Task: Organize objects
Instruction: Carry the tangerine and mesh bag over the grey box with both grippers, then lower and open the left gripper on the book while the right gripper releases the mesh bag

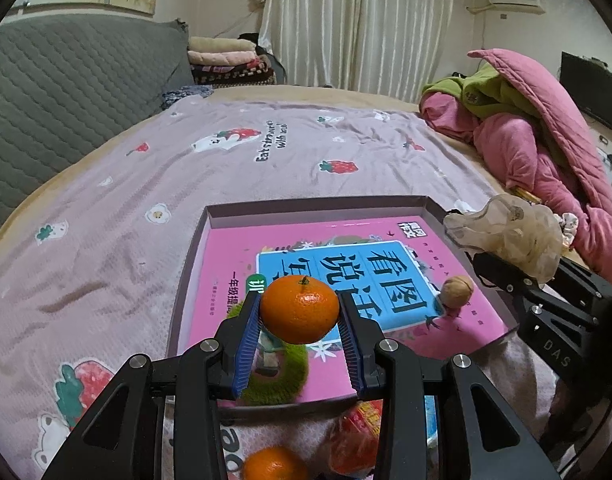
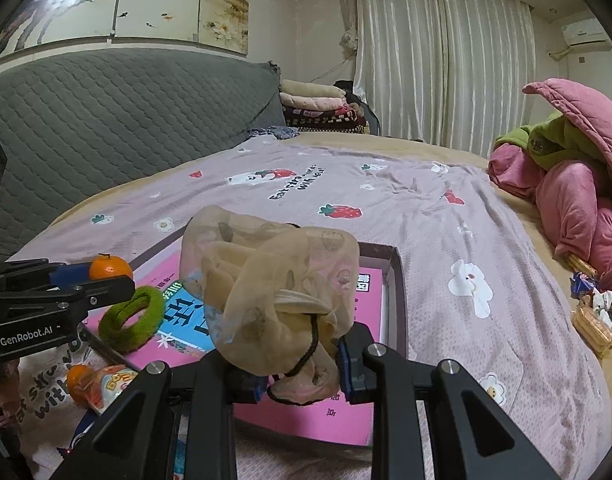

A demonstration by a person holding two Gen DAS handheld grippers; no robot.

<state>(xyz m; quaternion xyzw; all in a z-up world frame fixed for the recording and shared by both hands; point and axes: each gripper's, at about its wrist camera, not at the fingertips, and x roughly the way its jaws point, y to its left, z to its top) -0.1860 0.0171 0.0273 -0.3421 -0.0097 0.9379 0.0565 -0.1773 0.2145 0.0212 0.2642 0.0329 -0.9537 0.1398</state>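
Note:
My left gripper [image 1: 300, 314] is shut on an orange mandarin [image 1: 300, 308] and holds it above a shallow box tray [image 1: 306, 206] with a pink book [image 1: 234, 264] in it. A walnut [image 1: 457, 291] and a green fuzzy hair ring [image 1: 282, 384] lie on the book. My right gripper [image 2: 302, 364] is shut on a beige mesh drawstring pouch [image 2: 266, 280] over the tray's right side; the pouch also shows in the left wrist view [image 1: 501, 232]. The mandarin [image 2: 110, 267] and the ring [image 2: 132, 318] also show in the right wrist view.
A second mandarin [image 1: 274, 464] and a red snack packet [image 1: 357, 440] lie on the bedspread in front of the tray. Snack packets [image 2: 593, 320] lie at the right bed edge by a pink quilt [image 2: 577, 200]. A grey headboard [image 2: 106, 128] stands at the left.

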